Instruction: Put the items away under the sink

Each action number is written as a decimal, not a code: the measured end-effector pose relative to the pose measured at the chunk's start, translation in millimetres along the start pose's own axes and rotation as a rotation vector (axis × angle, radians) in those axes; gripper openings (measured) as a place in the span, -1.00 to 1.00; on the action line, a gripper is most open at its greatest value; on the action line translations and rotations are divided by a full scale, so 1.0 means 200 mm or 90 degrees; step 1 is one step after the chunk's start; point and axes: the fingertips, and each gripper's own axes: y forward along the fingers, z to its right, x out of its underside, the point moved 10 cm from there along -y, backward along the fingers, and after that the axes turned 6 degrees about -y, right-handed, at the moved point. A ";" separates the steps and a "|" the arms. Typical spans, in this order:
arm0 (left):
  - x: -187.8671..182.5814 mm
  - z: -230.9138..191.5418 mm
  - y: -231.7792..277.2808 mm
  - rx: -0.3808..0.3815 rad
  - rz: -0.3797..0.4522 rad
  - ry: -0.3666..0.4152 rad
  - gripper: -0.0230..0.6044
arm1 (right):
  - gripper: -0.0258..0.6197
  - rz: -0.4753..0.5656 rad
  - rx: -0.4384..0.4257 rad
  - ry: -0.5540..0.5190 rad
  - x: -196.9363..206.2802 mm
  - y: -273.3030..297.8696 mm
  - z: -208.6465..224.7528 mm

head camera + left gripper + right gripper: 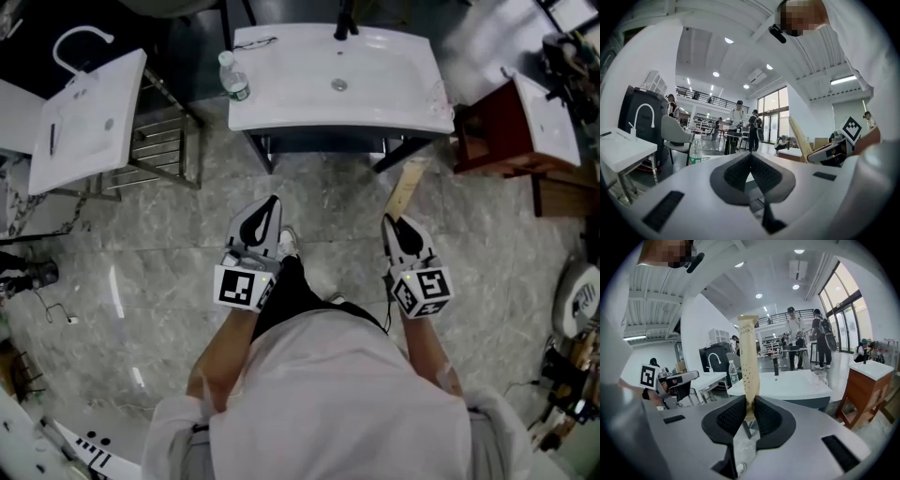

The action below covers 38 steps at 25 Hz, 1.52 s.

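Observation:
A white sink (281,94) on a dark frame stands ahead of me, with a black tap (345,21) at its back edge. A clear water bottle (233,77) stands on its left corner. My right gripper (393,225) is shut on a long tan paper packet (406,187) that points toward the sink. In the right gripper view the tan paper packet (748,366) rises upright between the pads, in front of the white sink (797,383). My left gripper (269,208) is shut with nothing in it. In the left gripper view its jaws (751,157) meet, and the water bottle (695,150) shows beyond.
A second white basin (84,122) with a curved tap stands on a wire rack at the left. A red-brown wooden vanity (502,131) with a white top stands at the right. The marble floor (141,281) spreads around me. Several people stand far off in the hall.

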 end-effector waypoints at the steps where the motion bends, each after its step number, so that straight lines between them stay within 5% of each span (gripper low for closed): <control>1: 0.00 -0.04 0.04 0.005 -0.004 -0.005 -0.92 | -0.69 -0.005 0.004 0.000 -0.02 0.05 0.00; 15: 0.07 -0.42 0.55 0.093 -0.039 -0.055 -0.92 | -0.69 -0.082 0.082 0.023 -0.10 0.42 0.06; 23: 0.23 -0.28 0.73 0.126 -0.066 -0.053 -0.92 | -0.69 -0.097 0.047 0.048 0.20 0.60 0.31; 28: 0.50 -0.13 0.90 0.140 -0.042 -0.010 -0.92 | -0.69 -0.081 0.005 0.061 0.47 0.69 0.52; 38: 1.03 -0.01 0.97 0.136 -0.089 -0.059 -0.92 | -0.69 -0.151 -0.084 0.011 0.99 0.85 0.61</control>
